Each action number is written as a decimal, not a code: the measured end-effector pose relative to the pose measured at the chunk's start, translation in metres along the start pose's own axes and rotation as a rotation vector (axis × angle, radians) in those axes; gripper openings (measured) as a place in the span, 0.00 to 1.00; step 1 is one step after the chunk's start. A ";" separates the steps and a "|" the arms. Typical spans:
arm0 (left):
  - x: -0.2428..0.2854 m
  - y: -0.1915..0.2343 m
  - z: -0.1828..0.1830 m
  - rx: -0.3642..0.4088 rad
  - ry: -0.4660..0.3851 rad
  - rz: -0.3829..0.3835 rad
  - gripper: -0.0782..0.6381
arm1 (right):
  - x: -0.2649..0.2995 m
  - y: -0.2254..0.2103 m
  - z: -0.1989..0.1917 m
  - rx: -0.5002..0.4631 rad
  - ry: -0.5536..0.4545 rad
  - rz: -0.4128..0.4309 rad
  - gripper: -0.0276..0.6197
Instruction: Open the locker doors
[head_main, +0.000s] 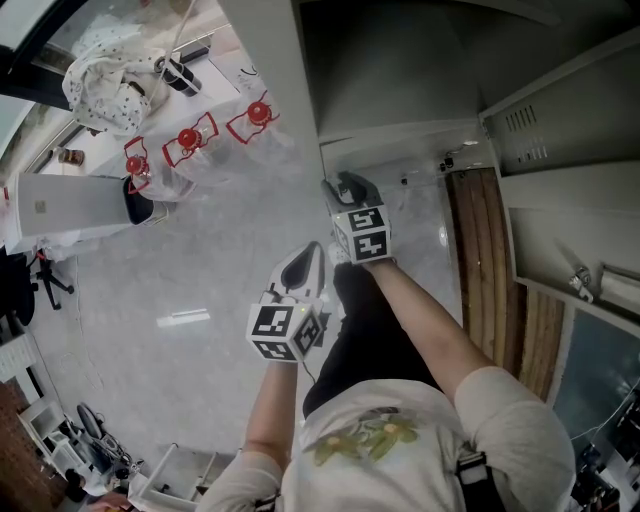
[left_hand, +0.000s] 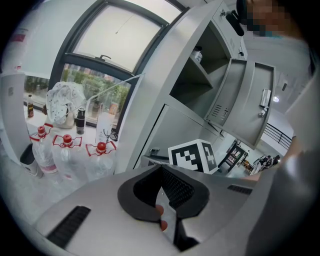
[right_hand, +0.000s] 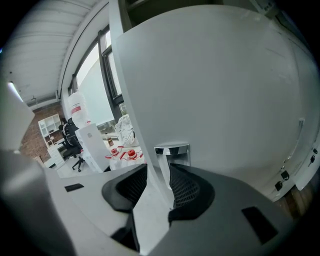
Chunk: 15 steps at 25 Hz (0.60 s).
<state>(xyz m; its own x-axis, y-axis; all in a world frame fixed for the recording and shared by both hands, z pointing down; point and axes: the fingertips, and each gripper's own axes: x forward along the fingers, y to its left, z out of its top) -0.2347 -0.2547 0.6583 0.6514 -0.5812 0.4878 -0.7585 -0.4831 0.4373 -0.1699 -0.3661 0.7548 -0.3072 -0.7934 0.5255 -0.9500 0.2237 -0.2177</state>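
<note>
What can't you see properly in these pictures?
Right gripper view: whether the right tool squeezes the edge of the locker door; too close to tell.
Left gripper view: the small thing in the upper locker; too small to name.
Head view: inside the open locker; too dark.

Locker door (right_hand: 225, 90) edge sits between right gripper (head_main: 345, 185) jaws, far centre. Left gripper (head_main: 308, 255) nearer, left of it. Bottles (head_main: 190, 140) in a row far left, bag (head_main: 105, 75) behind them, open door (head_main: 545, 125) far right.

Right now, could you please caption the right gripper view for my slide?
Right gripper, jaws around the edge of the locker door, beside its chrome latch.
</note>
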 end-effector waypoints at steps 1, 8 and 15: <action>-0.001 -0.001 -0.001 0.001 0.002 -0.001 0.15 | -0.002 0.001 -0.001 -0.001 0.003 -0.006 0.27; -0.001 -0.007 -0.005 0.006 0.007 -0.004 0.15 | -0.010 -0.001 -0.010 0.022 0.001 -0.050 0.26; -0.007 -0.014 -0.008 0.016 0.014 -0.010 0.15 | -0.020 0.000 -0.015 0.082 0.039 -0.036 0.25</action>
<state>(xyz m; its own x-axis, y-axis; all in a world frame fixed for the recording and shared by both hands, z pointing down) -0.2289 -0.2387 0.6550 0.6587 -0.5675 0.4939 -0.7524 -0.4993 0.4297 -0.1650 -0.3421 0.7565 -0.2761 -0.7771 0.5656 -0.9533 0.1467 -0.2639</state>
